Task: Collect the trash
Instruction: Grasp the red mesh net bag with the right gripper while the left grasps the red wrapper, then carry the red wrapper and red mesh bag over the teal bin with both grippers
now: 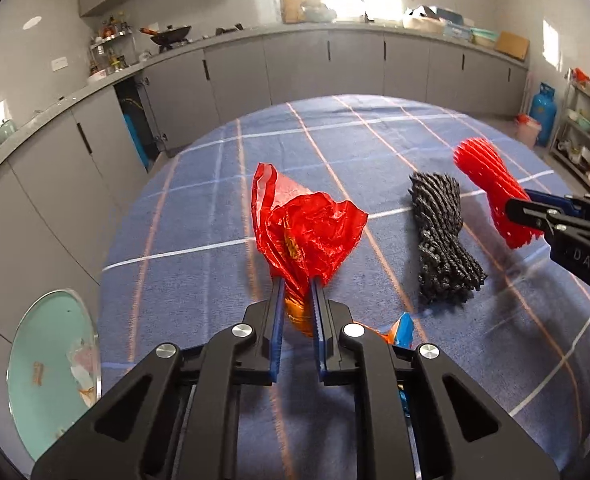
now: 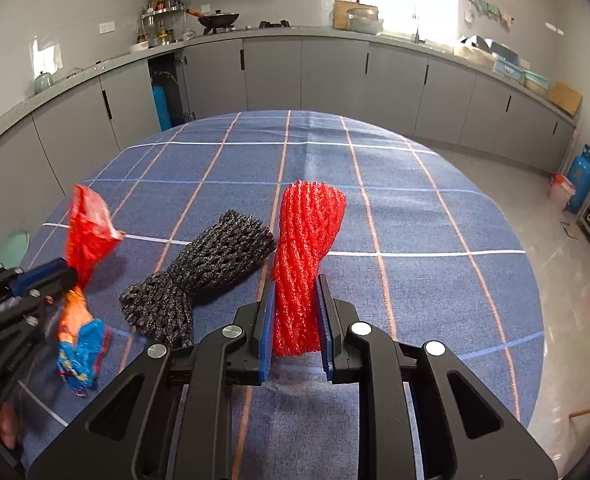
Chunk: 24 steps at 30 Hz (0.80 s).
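Note:
My left gripper [image 1: 297,280] is shut on a crumpled red plastic bag [image 1: 307,224], which stands up above the jaws. An orange and blue wrapper [image 2: 81,344] hangs below the same jaws, apparently pinched along with the bag. My right gripper [image 2: 297,284] is shut on a red foam net sleeve [image 2: 307,232], held upright above the table. A black foam net sleeve [image 2: 211,268] lies flat on the blue checked tablecloth [image 2: 415,220] between the two grippers. In the left wrist view the right gripper [image 1: 515,208] and its red net [image 1: 483,176] show at the right, and the black net [image 1: 441,240] beside them.
A round table carries the cloth. A teal seat [image 1: 51,364] stands at the table's left edge. Grey cabinets [image 2: 335,76] and a counter run along the far walls. A blue gas cylinder [image 2: 581,178] and a metal shelf stand at the right.

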Motion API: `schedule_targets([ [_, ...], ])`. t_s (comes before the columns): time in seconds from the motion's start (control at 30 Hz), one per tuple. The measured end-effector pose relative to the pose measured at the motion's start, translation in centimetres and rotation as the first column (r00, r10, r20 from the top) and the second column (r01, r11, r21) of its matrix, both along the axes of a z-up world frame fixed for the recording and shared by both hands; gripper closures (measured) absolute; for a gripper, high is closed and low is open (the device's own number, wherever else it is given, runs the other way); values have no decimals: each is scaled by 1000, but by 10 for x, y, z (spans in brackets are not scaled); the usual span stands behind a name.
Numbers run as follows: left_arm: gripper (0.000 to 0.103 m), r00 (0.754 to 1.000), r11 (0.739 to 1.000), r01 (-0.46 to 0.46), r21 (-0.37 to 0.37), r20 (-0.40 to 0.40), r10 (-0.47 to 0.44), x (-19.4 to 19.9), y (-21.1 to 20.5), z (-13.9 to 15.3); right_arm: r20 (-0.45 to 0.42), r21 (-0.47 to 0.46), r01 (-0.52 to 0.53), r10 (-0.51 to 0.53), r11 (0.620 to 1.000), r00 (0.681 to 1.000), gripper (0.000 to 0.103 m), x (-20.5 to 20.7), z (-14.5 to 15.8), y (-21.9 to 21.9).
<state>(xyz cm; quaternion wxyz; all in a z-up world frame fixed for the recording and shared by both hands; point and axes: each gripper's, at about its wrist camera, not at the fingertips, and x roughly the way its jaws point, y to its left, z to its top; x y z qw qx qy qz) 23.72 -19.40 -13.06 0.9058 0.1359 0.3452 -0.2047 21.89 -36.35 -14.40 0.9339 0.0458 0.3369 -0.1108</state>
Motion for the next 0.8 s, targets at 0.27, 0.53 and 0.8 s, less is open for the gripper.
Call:
schedule_targets([
  [0.27, 90, 997, 998, -47, -49, 51, 50, -2, 34, 22, 48, 18, 10, -10, 1000, 999, 83, -9, 4, 1],
  [0.53, 90, 991, 989, -103, -103, 73, 111, 0, 69, 33, 88, 37, -40, 37, 999, 995, 83, -9, 10, 11],
  [0.8, 90, 983, 983, -153, -101, 86, 161, -4, 89, 38, 131, 29, -124, 119, 992, 984, 83, -3, 19, 39],
])
